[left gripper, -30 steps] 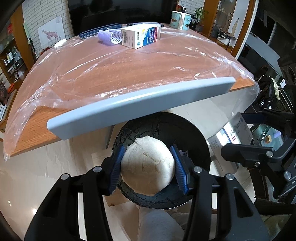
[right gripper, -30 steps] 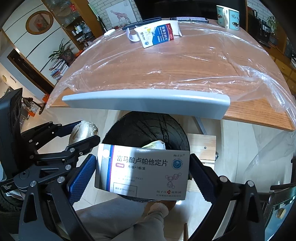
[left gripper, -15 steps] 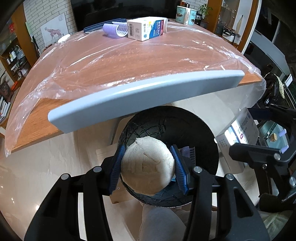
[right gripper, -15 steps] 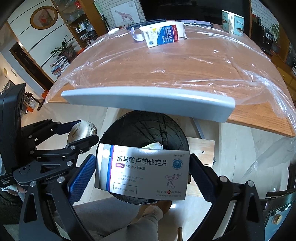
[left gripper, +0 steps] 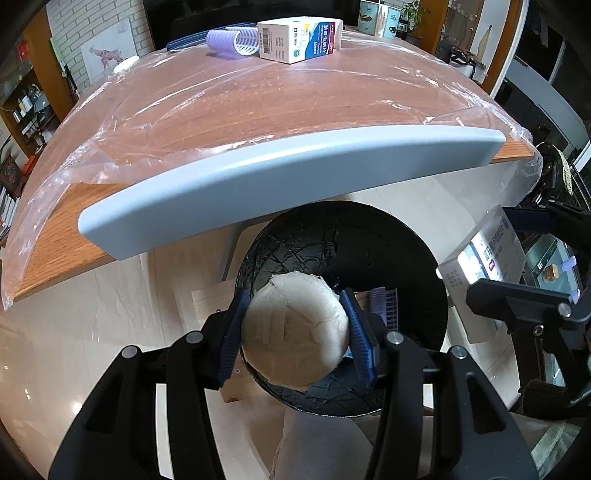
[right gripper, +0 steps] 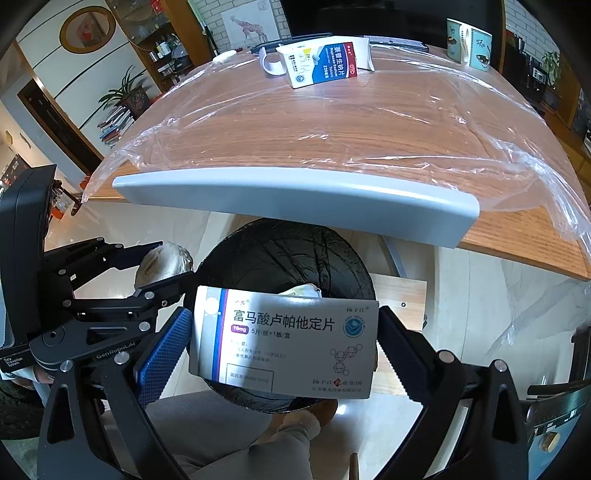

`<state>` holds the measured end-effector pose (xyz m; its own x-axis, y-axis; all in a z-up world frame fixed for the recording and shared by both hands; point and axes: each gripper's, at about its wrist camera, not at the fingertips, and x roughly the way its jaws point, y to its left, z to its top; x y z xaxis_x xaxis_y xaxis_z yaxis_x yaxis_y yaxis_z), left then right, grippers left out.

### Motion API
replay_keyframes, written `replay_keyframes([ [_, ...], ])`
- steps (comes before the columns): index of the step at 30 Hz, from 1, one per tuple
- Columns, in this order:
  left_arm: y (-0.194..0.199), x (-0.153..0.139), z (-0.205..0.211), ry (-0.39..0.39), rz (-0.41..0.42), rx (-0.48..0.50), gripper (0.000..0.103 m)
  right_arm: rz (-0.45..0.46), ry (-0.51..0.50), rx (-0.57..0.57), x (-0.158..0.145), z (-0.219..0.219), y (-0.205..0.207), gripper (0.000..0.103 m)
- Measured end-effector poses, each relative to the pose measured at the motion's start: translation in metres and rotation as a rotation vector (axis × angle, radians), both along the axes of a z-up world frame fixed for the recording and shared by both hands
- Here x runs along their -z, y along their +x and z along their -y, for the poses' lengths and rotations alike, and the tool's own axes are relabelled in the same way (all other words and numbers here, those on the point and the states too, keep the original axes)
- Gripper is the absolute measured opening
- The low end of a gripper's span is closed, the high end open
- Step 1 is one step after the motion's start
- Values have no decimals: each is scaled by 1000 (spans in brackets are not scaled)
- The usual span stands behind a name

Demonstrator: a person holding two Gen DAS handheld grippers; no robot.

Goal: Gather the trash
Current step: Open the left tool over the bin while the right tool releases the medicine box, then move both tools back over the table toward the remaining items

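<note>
A cream-white paper ball [left gripper: 295,332] sits between ribbed blue pads [left gripper: 360,343]. A white box [right gripper: 284,341] carries black lettering and a purple stripe. The bin [left gripper: 406,258] liner is crinkled black.

I'm working in a home living or dining room: wooden bench [right gripper: 332,125] under plastic film, bookshelves [right gripper: 118,125], potted plant [right gripper: 127,94], giraffe picture [right gripper: 249,27].

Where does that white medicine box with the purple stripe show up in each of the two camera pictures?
Left wrist view: the medicine box sits at the right edge, seen side-on, held by the right gripper.
Right wrist view: the same box fills the lower centre, face-on, clamped between the blue pads.
Shared landmark: the black-lined trash bin below the grey table edge.
</note>
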<state>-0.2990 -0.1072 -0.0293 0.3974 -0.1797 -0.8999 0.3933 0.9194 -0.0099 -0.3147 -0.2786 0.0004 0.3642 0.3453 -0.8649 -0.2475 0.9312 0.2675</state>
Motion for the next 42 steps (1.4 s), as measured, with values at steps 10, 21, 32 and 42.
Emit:
replay_keyframes([
  [10,1,9,5,28,-16,25,52,-24,-34,-25,14,-10,1,97],
  [21,4,13,5,28,1,7,78,-3,-40,0,17,-5,0,98],
  [32,-7,-43,-15,-88,71,-12,78,210,-48,13,-47,15,-17,98],
  [42,92,-125,-31,-139,224,-57,87,351,-157,-2,-83,-11,82,99],
])
